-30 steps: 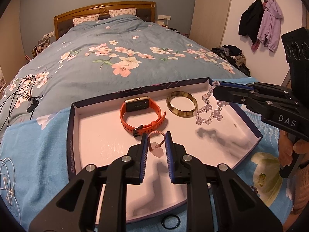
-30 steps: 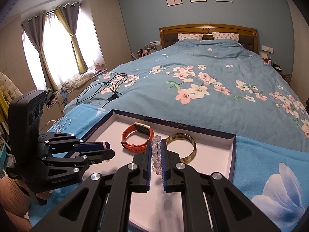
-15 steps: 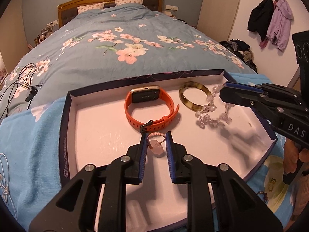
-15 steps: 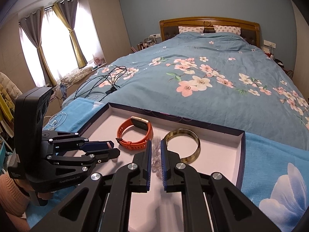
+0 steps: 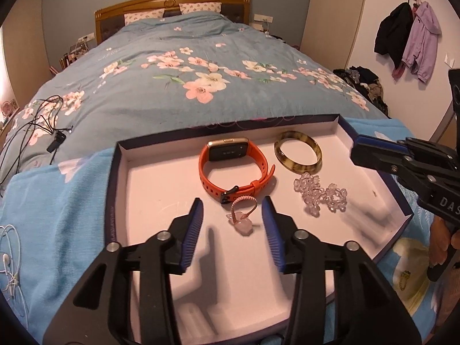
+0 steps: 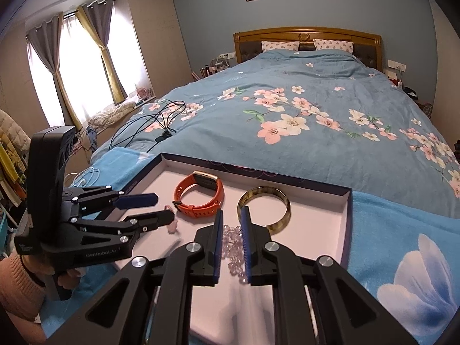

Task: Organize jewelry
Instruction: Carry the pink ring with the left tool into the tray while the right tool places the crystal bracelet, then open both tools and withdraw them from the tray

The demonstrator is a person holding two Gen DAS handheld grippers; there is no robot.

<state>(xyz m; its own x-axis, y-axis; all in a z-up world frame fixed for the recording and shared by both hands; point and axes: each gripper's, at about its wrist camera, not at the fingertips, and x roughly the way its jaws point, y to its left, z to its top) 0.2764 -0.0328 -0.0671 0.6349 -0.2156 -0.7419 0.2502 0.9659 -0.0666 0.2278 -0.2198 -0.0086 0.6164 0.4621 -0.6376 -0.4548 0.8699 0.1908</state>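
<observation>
A dark-rimmed tray [image 5: 115,189] with a white floor lies on the bed; it also shows in the right wrist view [image 6: 346,230]. In it lie an orange watch [image 5: 234,166], a tortoiseshell bangle [image 5: 297,155], a clear bead bracelet [image 5: 319,194] and a small pink cord bracelet with a pendant [image 5: 241,215]. My left gripper [image 5: 233,210] is open, its jaws either side of the pink bracelet, which rests on the tray floor. My right gripper [image 6: 232,215] is open above the bead bracelet [image 6: 234,241], which lies loose on the tray.
A blue towel [image 5: 57,207] lies under the tray on the floral duvet [image 5: 201,80]. Black cables [image 5: 37,126] and white earphones [image 5: 8,261] lie to the left. A small gold piece [image 5: 404,280] rests on the towel right of the tray.
My left gripper has opened and let the pink bracelet down onto the tray. My right gripper has opened and dropped the bead bracelet beside the bangle.
</observation>
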